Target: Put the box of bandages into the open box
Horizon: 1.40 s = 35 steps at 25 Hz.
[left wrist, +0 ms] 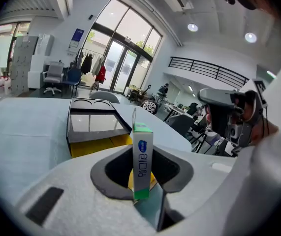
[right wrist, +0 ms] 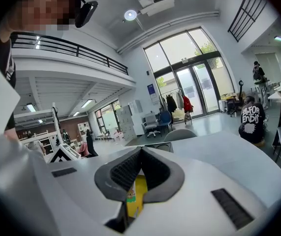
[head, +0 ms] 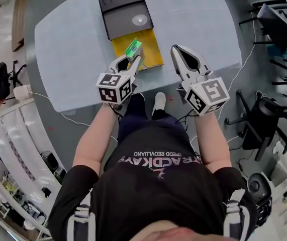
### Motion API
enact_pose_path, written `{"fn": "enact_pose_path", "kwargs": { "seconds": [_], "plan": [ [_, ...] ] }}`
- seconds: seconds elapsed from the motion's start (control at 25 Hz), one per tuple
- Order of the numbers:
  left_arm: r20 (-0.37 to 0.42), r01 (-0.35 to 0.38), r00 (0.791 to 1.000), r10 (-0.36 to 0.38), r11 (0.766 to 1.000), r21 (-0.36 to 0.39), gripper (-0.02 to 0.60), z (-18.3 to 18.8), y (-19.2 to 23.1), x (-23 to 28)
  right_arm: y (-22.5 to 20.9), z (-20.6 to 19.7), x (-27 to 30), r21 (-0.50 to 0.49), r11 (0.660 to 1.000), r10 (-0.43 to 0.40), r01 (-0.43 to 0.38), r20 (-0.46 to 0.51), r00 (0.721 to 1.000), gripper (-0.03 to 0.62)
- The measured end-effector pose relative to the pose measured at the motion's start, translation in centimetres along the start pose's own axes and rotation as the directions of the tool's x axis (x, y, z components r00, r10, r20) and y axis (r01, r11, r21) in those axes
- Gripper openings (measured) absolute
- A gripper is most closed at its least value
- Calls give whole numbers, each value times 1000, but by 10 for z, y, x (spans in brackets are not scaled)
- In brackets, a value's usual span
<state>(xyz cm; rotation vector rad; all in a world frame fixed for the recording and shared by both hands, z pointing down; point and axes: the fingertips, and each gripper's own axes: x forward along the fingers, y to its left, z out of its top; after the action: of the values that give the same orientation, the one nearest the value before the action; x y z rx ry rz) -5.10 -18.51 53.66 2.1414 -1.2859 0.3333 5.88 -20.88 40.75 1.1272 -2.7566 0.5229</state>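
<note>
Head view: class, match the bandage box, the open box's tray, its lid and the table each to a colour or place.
Things:
1 bandage box
2 tray
3 lid
4 table

Colour or place:
a black
b pale blue-grey
c between the jaws of the left gripper
d yellow

Pairs: 1-c, 2-d, 3-a, 4-b
</note>
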Motion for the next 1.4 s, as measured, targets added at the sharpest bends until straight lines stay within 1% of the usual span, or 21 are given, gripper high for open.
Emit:
{"fn": "enact_pose_path", "kwargs": {
  "seconds": [0.16,0.56,0.72,0.88,1.0,1.08,1.12,1.2,1.28,1.32,1.4],
  "plan": [
    [-34,9,999,-11,998,-55,103,-13,9,20,-10,-14,6,21,1000,-13,13,-20,1000,11],
    [-111,18,993,-29,995,-94,103,-30,21,55,-26,-31,19,56,998,-28,31,-55,998,11],
    [-147,14,989,-33,992,-124,103,-39,23,65,-31,-37,18,76,996,-34,39,-60,998,11],
    [-166,14,985,-40,988,-154,103,-43,29,73,-35,-41,22,86,995,-41,46,-67,997,11],
    [-164,18,985,-48,983,-181,103,-43,32,78,-38,-44,23,93,994,-45,52,-71,996,11],
    [-162,21,985,-59,974,-228,103,-42,32,81,-41,-45,23,96,994,-48,55,-72,996,11],
    [-161,24,985,-69,964,-266,103,-42,32,82,-42,-45,23,98,994,-49,56,-72,996,11],
    [-158,30,983,-92,934,-357,103,-44,33,85,-44,-46,23,102,993,-51,58,-73,996,11],
    [-151,31,983,-103,907,-420,103,-46,35,86,-44,-47,23,104,993,-53,61,-75,996,11],
    [-152,28,983,-103,901,-433,103,-47,36,87,-45,-47,23,105,993,-54,61,-75,996,11],
    [-165,11,982,-90,903,-429,104,-50,39,87,-45,-48,23,106,992,-55,62,-75,996,11]
  ]
}}
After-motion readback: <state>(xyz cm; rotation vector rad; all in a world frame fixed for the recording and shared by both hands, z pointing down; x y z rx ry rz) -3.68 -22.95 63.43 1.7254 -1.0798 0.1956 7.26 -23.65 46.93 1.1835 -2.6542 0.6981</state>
